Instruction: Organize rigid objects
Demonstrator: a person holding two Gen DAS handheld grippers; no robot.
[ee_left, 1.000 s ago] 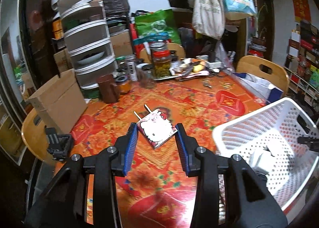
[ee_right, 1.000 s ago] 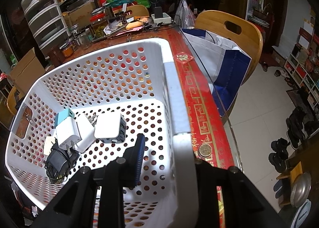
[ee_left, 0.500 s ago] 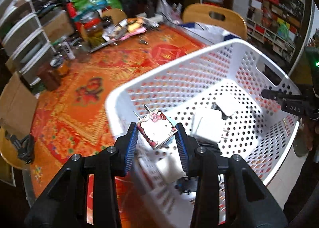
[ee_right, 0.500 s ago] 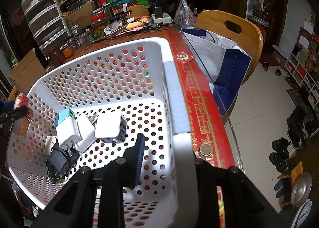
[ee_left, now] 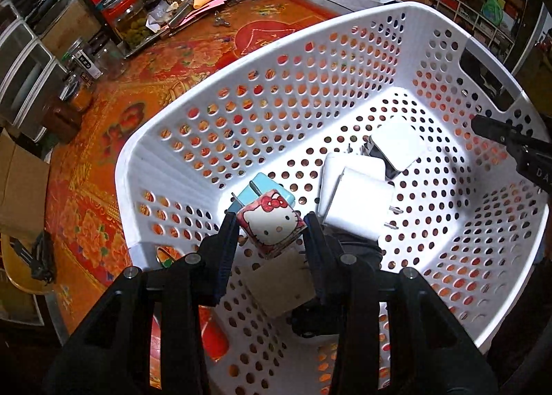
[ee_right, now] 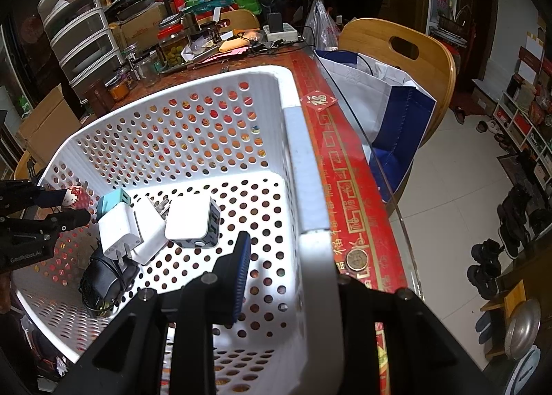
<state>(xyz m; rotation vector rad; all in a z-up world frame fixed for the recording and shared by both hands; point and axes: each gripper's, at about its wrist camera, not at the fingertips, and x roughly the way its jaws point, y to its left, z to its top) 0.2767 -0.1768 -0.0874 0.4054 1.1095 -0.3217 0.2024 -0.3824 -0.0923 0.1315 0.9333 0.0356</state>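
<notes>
Left tongs (ee_left: 270, 234) clenched on a cartoon-cat charger (ee_left: 270, 227), held inside the white basket (ee_left: 207, 91) above the loose white chargers (ee_left: 355, 201) and a blue charger (ee_left: 257, 189). Right tongs (ee_right: 276, 277) clamped on the basket's near rim. Basket rests on the tabletop (ee_left: 138, 84).

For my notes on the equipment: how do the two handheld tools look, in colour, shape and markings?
Both are matte black, angular frames with round silver bolts. The left tool has two long fingers faced with ribbed blue pads; white lettering marks its body. The right tool shows the same blue pad. No sleeves or cables show.
</notes>
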